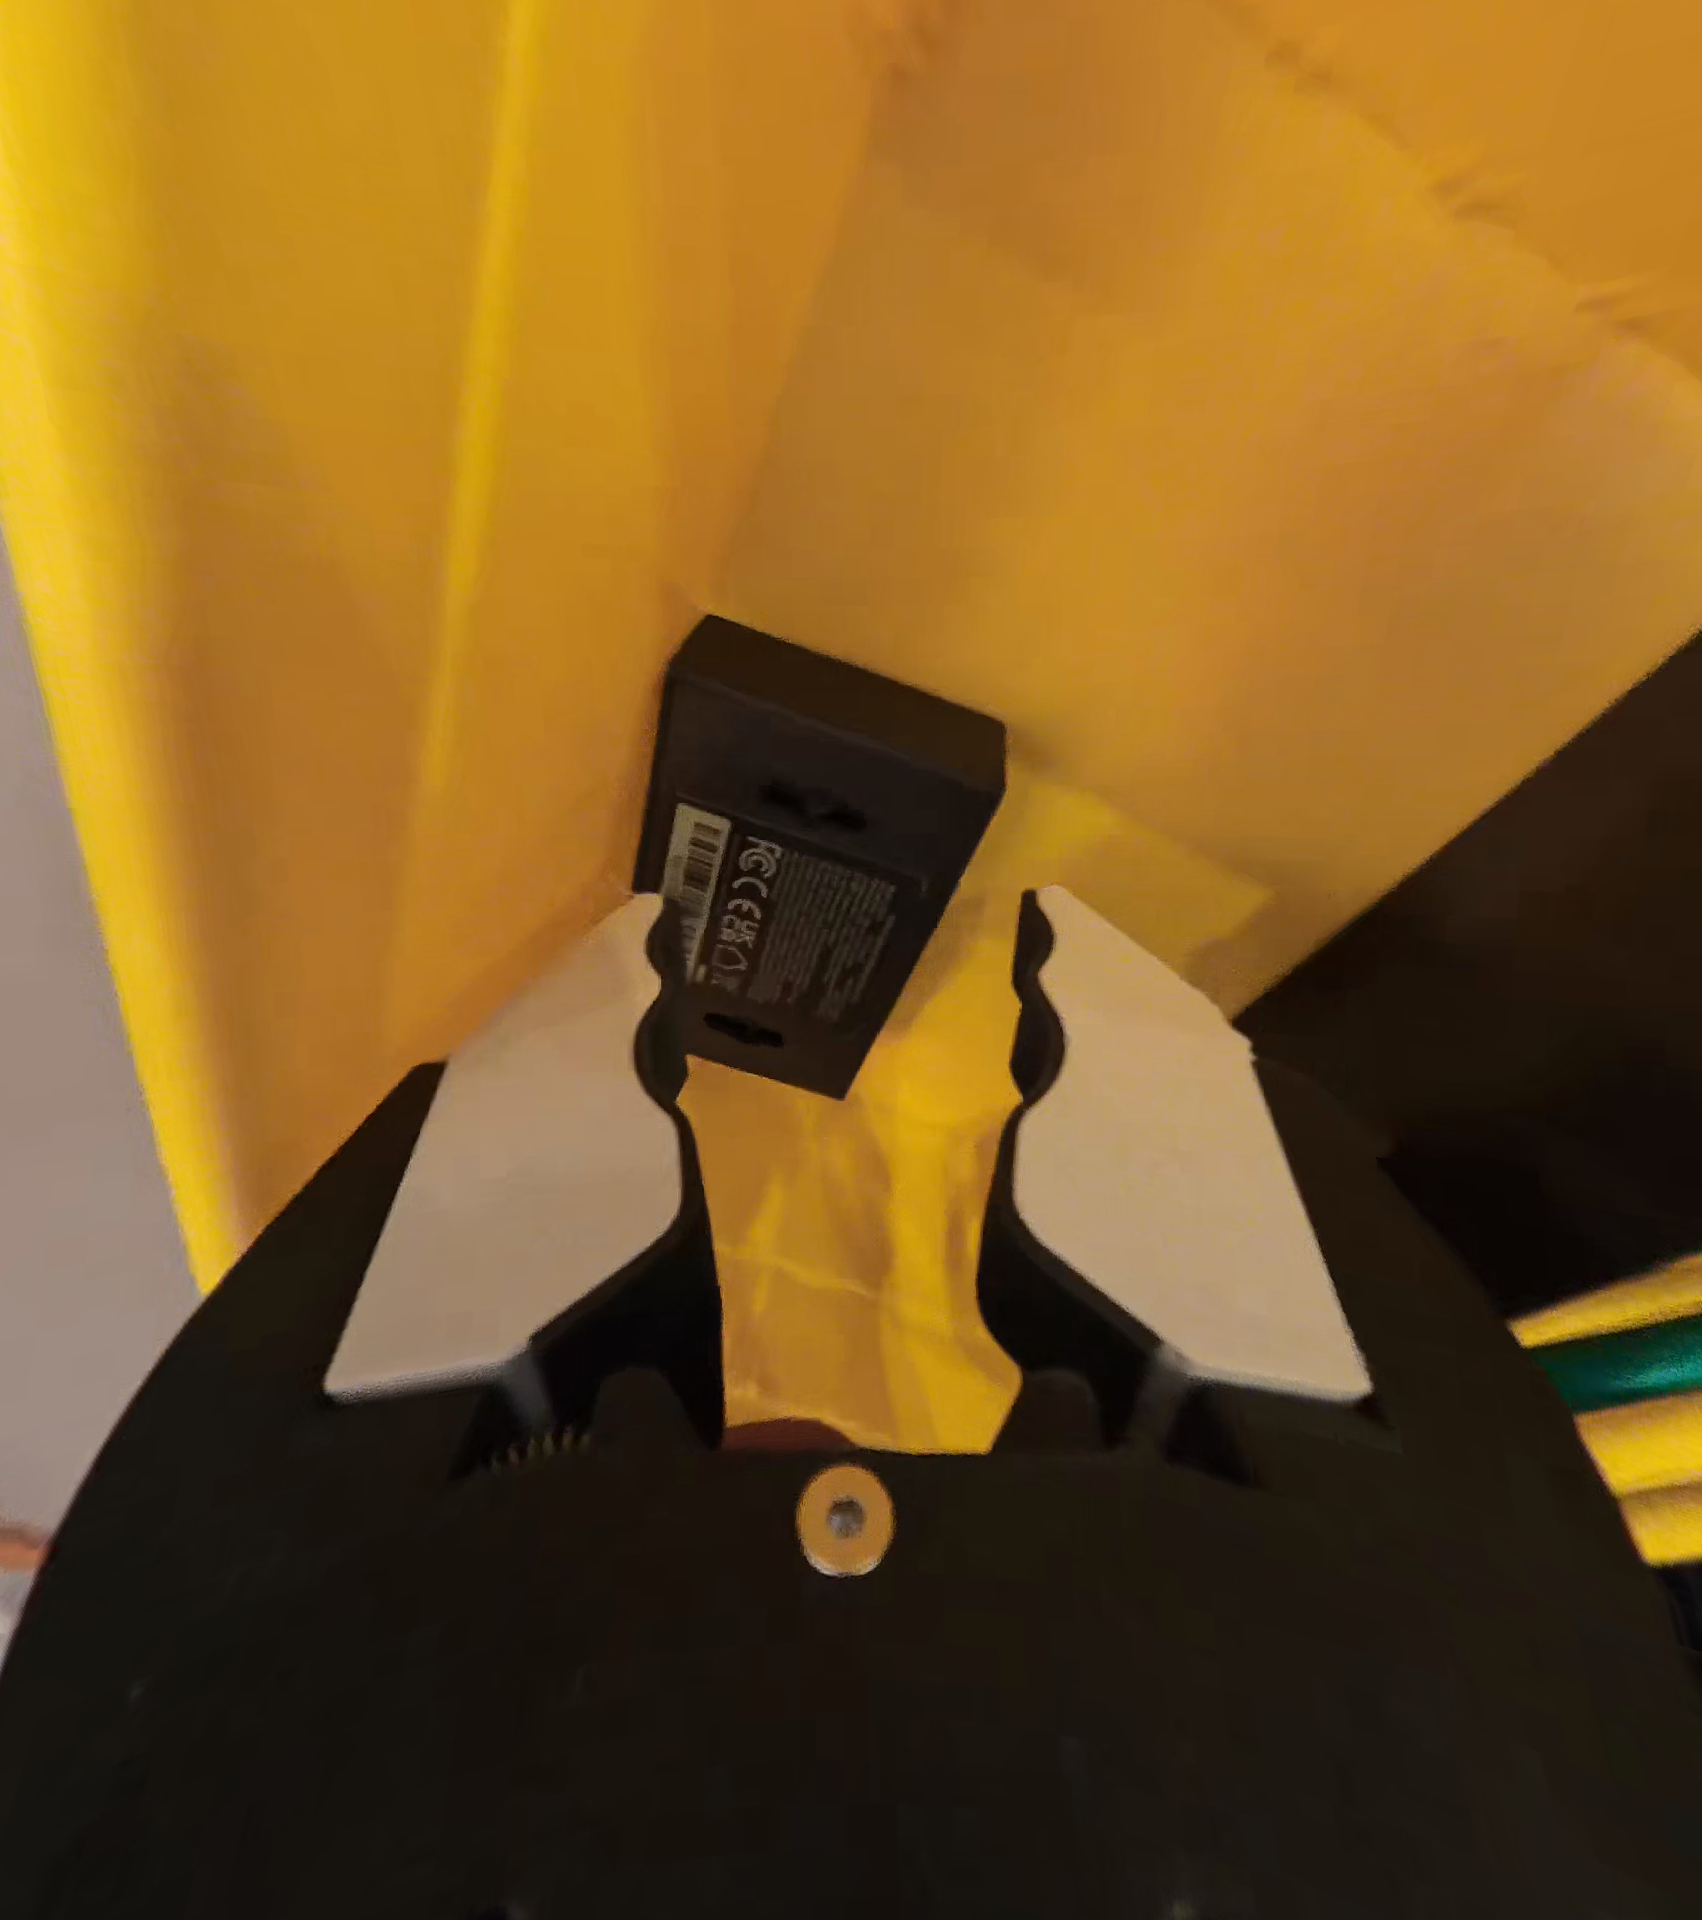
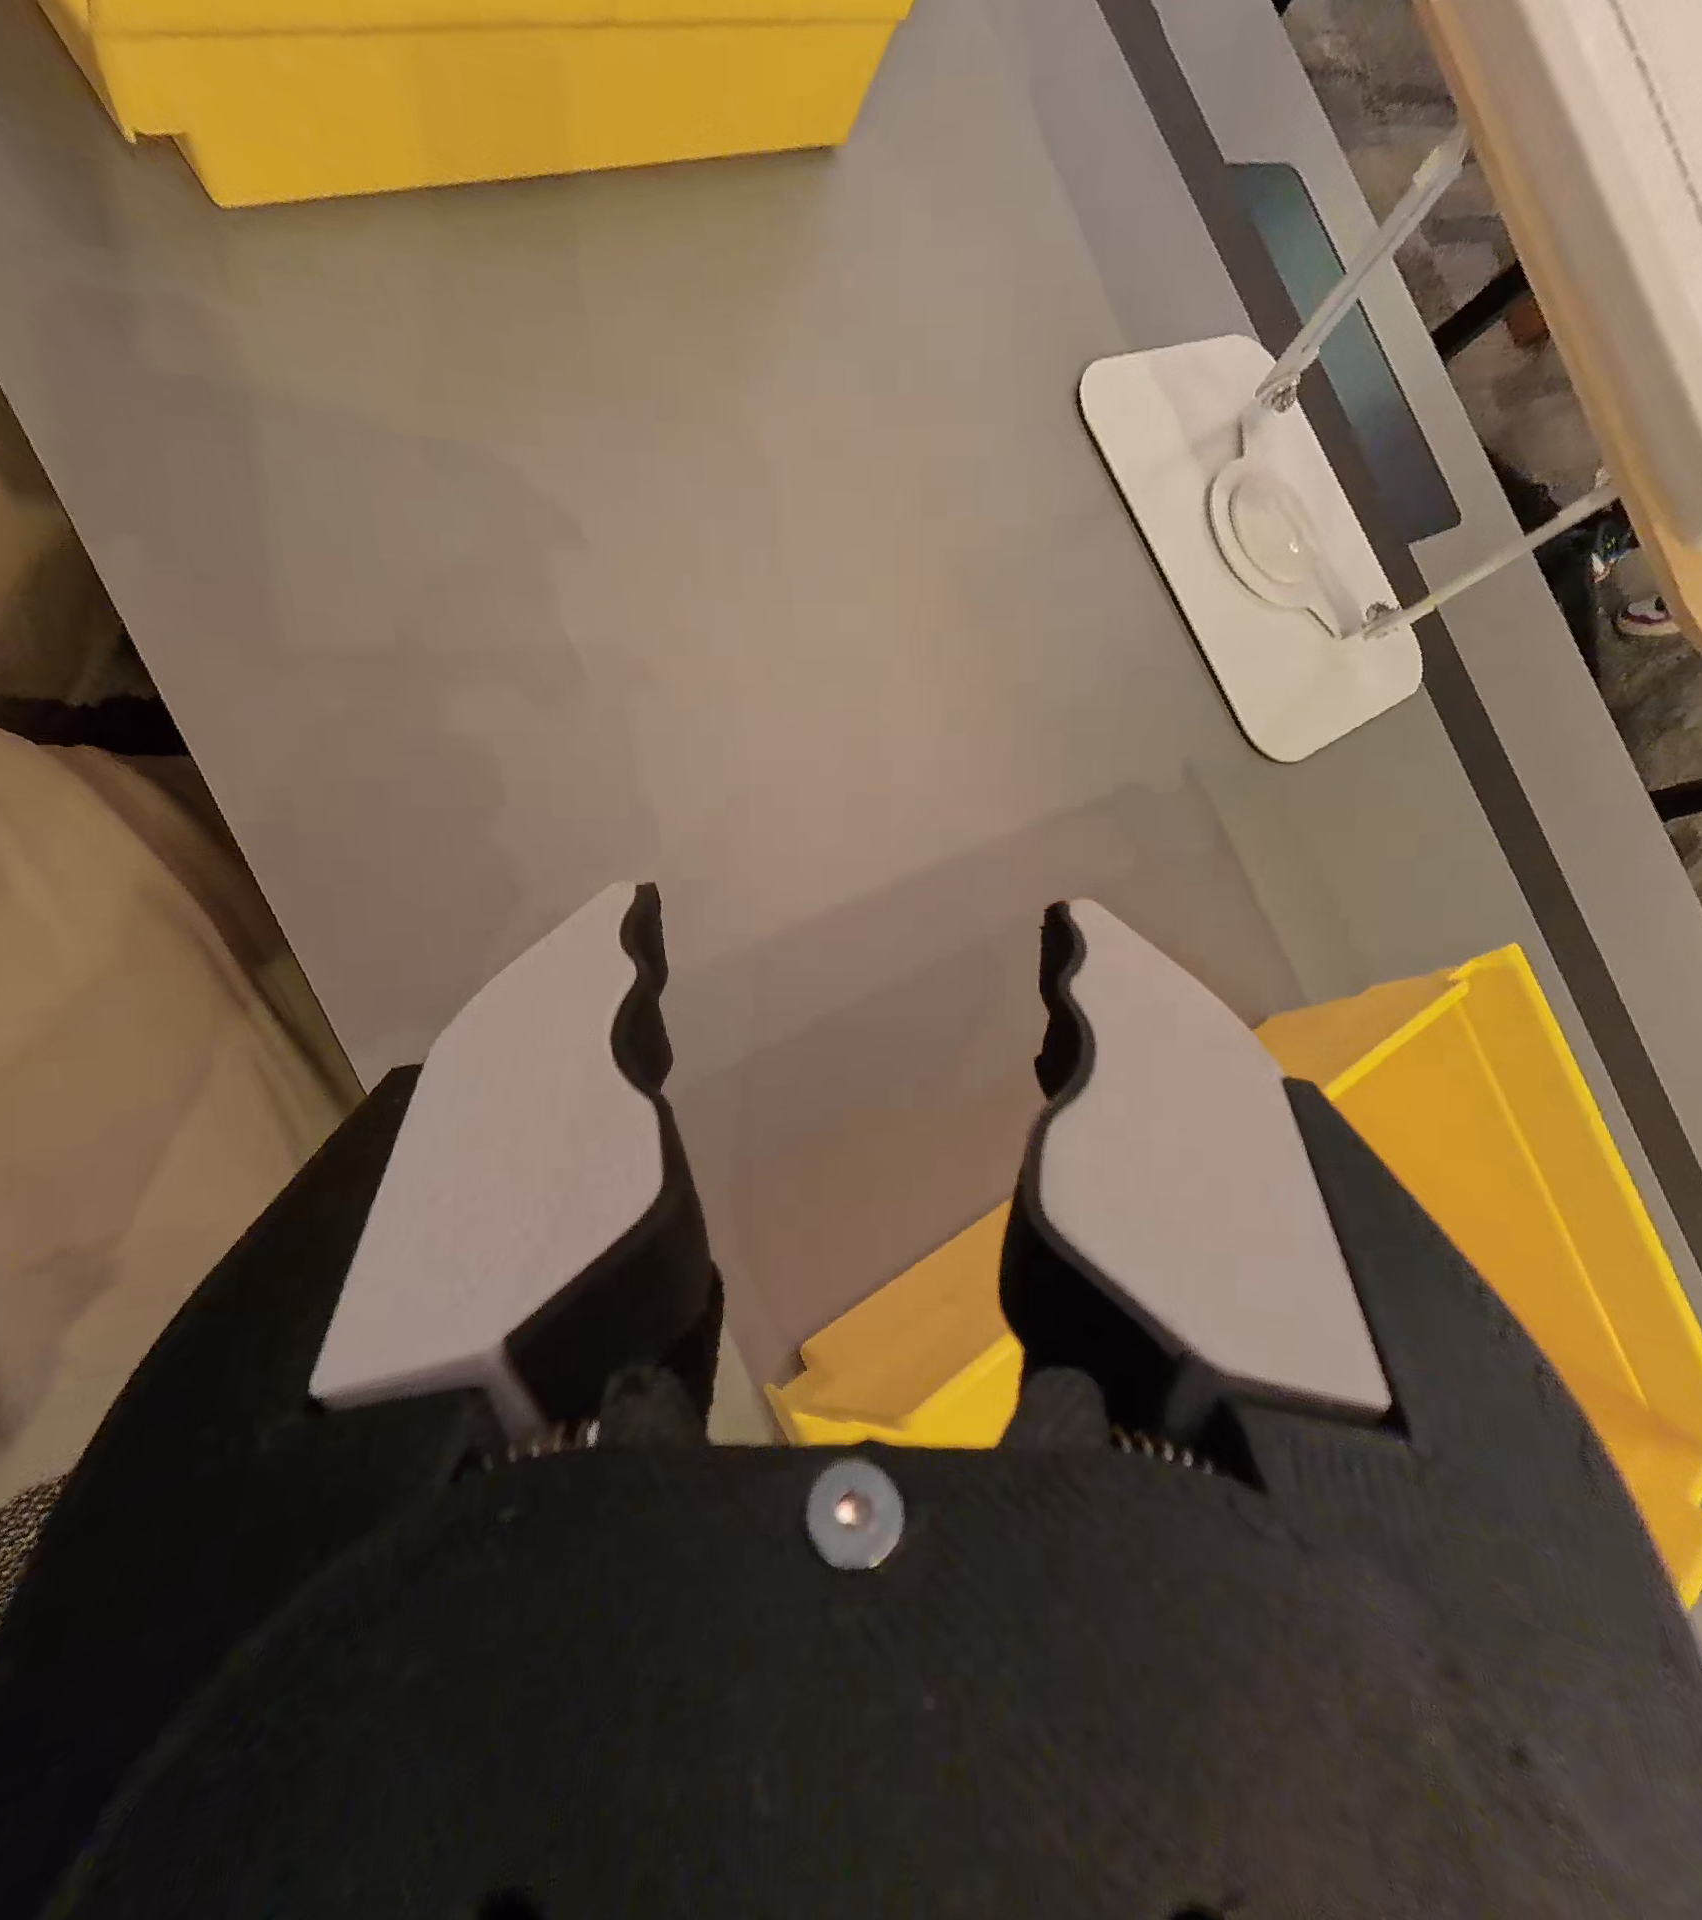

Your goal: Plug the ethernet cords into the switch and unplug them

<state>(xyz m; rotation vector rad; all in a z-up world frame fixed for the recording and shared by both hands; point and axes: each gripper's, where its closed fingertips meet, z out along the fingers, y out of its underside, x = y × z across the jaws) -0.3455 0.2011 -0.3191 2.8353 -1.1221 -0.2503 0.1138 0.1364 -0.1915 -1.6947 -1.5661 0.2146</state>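
Note:
A small black switch (image 1: 826, 790) lies label side up on the yellow floor of a bin (image 1: 1190, 520). My left gripper (image 1: 839, 909) is open, with its jaws on either side of the switch's near end. The left fingertip (image 1: 618, 935) overlaps the switch's corner, and the right fingertip (image 1: 1065, 935) stands apart from it. A bundle of yellow and green ethernet cords (image 1: 1678, 1392) shows at the right edge, blurred. My right gripper (image 2: 852, 914) is open and empty above a grey table (image 2: 670, 571). The switch and cords do not show in the right wrist view.
A yellow bin (image 2: 494, 94) stands at the table's far end and another yellow bin (image 2: 1449, 1195) lies under my right finger. A white stand base (image 2: 1252, 551) with clear arms holds a sign board (image 2: 1605, 260) at the right edge. Beige fabric (image 2: 47, 935) lies left of the table. There is about 50 cm between the tips of the two grippers.

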